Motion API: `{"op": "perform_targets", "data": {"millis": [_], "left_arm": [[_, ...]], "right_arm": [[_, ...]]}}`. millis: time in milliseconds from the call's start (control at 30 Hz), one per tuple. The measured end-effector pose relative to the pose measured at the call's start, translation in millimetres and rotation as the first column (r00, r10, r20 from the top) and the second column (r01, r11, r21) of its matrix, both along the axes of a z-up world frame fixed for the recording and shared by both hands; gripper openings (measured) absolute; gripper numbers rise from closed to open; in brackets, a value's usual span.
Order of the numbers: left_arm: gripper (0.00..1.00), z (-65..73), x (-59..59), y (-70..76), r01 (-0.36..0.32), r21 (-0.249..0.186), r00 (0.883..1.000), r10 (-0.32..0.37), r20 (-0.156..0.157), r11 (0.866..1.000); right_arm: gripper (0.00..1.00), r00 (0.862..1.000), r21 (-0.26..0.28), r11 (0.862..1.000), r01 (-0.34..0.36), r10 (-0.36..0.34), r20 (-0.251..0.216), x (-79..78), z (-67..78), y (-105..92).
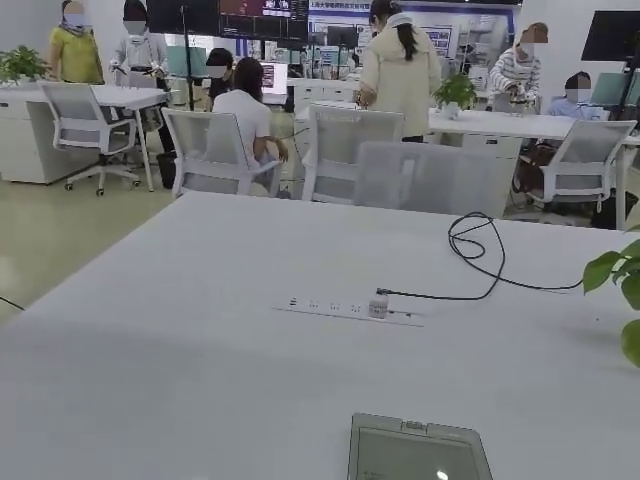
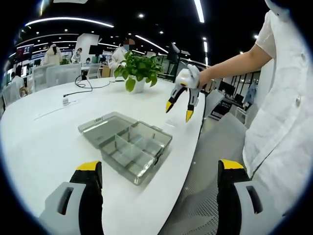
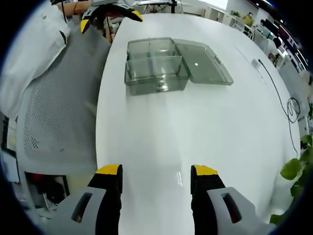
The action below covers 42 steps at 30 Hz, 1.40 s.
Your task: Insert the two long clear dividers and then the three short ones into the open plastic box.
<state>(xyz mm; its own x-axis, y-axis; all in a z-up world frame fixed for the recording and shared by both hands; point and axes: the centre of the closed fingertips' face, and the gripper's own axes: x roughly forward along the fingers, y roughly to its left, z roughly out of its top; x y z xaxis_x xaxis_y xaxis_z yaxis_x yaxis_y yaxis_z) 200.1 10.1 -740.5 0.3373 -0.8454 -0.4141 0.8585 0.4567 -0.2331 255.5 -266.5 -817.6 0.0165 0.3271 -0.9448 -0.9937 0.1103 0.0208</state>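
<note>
Left hand-held gripper [image 2: 160, 169] low over the white tabletop [image 2: 44, 142], yellow-tipped jaws spread wide, nothing between them. Just ahead of it, near the tabletop's edge, the open plastic box [image 2: 134, 152], its lid [image 2: 100, 127] folded flat on the far-left side; interior hard to read through the clear plastic. Beyond the box and right of that hand-held gripper, the right hand-held gripper [image 2: 178, 111], held in a hand above the tabletop edge, jaws parted and empty. Further back, a potted plant [image 2: 139, 68]. In the right gripper view, box well ahead of the released jaws and slightly left, lid on its right. In the head view, lid at the bottom edge, a power strip [image 1: 350, 308] and black cable [image 1: 480, 255] beyond.
</note>
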Motion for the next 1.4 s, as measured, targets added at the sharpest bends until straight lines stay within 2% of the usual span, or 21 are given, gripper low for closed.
{"op": "perform_targets", "data": {"millis": [133, 200, 300, 400, 667, 1067, 1233, 1400], "left_arm": [[1.00, -0.7, -0.4, 0.6, 0.002, 0.001, 1.000, -0.002, -0.004, 1.000], [1.00, -0.8, -0.2, 0.6, 0.002, 0.002, 1.000, -0.002, -0.005, 1.000], [1.00, -0.2, 0.7, 1.0, -0.001, 0.000, 1.000, 0.001, -0.006, 1.000], [1.00, -1.1, 0.4, 1.3, 0.001, 0.004, 1.000, -0.001, -0.009, 1.000], [1.00, -2.2, -0.9, 2.9, 0.002, 0.006, 1.000, -0.002, -0.017, 1.000], [1.00, -3.2, 0.0, 7.1, -0.007, 0.006, 1.000, 0.007, -0.020, 1.000], [1.00, -3.4, -0.3, 7.3, -0.008, 0.006, 1.000, 0.008, -0.020, 1.000], [1.00, -2.8, -0.8, 7.2, -0.007, 0.005, 1.000, 0.008, -0.018, 1.000]], "right_arm": [[0.57, 0.999, -0.064, 0.997, -0.052, 0.052, 0.000, 1.6, -11.7, -9.4], [0.56, 0.998, -0.077, 0.995, -0.069, 0.069, 0.000, 2.4, -15.9, -10.7], [0.55, 0.992, -0.126, 0.984, -0.122, 0.124, 0.004, 4.1, -23.7, -15.8], [0.53, 0.990, -0.148, 0.979, -0.143, 0.144, -0.003, 4.0, -30.7, -18.4], [0.47, 0.989, -0.174, 0.974, -0.149, 0.149, -0.010, 8.4, -39.9, -24.2], [0.42, 0.990, -0.172, 0.976, -0.135, 0.139, 0.009, 9.2, -40.6, -24.1], [0.33, 0.992, -0.172, 0.977, -0.123, 0.128, 0.013, 11.1, -40.5, -24.0], [0.33, 0.990, -0.183, 0.974, -0.134, 0.141, 0.024, 10.4, -39.6, -23.4]]}}
